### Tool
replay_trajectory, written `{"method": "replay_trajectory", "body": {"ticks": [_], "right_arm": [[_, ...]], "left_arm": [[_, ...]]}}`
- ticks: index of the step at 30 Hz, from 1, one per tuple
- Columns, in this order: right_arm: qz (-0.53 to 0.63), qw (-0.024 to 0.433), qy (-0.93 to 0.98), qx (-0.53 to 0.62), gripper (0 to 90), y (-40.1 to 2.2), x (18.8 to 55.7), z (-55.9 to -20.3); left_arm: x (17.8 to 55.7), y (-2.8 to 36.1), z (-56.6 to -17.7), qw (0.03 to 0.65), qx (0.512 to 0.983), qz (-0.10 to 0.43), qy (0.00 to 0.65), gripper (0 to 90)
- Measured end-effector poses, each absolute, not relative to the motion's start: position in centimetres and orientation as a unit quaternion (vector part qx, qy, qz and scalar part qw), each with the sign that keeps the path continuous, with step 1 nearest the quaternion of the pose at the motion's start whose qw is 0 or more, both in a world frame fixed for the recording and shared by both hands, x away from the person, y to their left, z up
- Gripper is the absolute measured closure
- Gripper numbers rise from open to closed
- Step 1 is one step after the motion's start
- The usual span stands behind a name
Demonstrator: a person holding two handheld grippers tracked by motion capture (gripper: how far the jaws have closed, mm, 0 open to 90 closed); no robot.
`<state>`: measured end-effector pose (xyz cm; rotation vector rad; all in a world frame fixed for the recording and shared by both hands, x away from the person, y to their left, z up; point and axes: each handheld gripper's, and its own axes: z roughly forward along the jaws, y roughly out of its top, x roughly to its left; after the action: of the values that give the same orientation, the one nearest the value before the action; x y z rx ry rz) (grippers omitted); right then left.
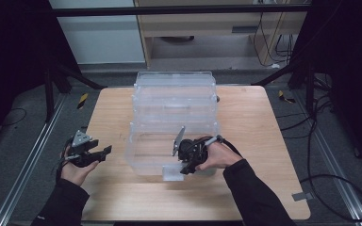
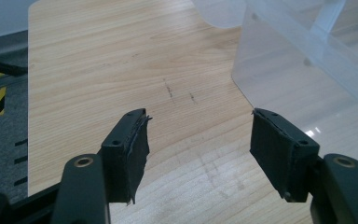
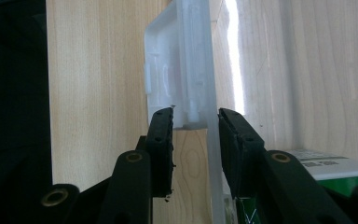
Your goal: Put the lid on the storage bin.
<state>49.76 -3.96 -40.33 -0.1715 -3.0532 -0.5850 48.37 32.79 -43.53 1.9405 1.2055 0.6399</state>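
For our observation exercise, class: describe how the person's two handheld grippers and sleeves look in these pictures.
Both forearms wear dark sleeves. The left gripper is black with a grey three-cornered plate on top; its black pads look rubbery, one frayed at the edge. The right gripper is black too, with its own grey plate and brass-coloured pivot pins showing in the right gripper view.

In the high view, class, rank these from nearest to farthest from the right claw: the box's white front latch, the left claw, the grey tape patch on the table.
1. White front latch: right at the right claw, on the clear box's near wall.
2. Left claw: across the table, near its left edge.
3. Grey tape patch: near the table's right front corner, slightly farther.
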Motion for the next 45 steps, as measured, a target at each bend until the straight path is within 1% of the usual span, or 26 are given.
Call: {"method": "replay_trajectory", "body": {"ticks": [9,19,26,36,39,45], "right_arm": [[-0.197,0.012,-0.978,-0.063,66.9,-4.2,49.7,-40.4],[-0.200,0.009,-0.978,-0.062,67.1,-4.2,49.6,-40.4],[-0.201,0.008,-0.978,-0.060,67.1,-4.3,49.6,-40.4],[-0.203,0.007,-0.978,-0.056,67.2,-4.3,49.6,-40.5],[-0.202,0.006,-0.978,-0.055,67.2,-4.3,49.6,-40.4],[-0.202,0.007,-0.978,-0.054,67.2,-4.3,49.6,-40.5]], "left_arm": [[48.6,32.2,-41.5,0.392,0.758,0.260,0.452,36.9],[49.1,30.8,-38.7,0.426,0.763,0.261,0.411,37.3],[50.1,29.4,-36.8,0.427,0.781,0.258,0.376,37.9],[51.9,27.7,-33.5,0.448,0.803,0.227,0.320,38.9],[52.3,27.2,-32.7,0.440,0.814,0.232,0.300,39.0],[52.9,26.3,-31.3,0.444,0.826,0.224,0.264,39.9]]}}
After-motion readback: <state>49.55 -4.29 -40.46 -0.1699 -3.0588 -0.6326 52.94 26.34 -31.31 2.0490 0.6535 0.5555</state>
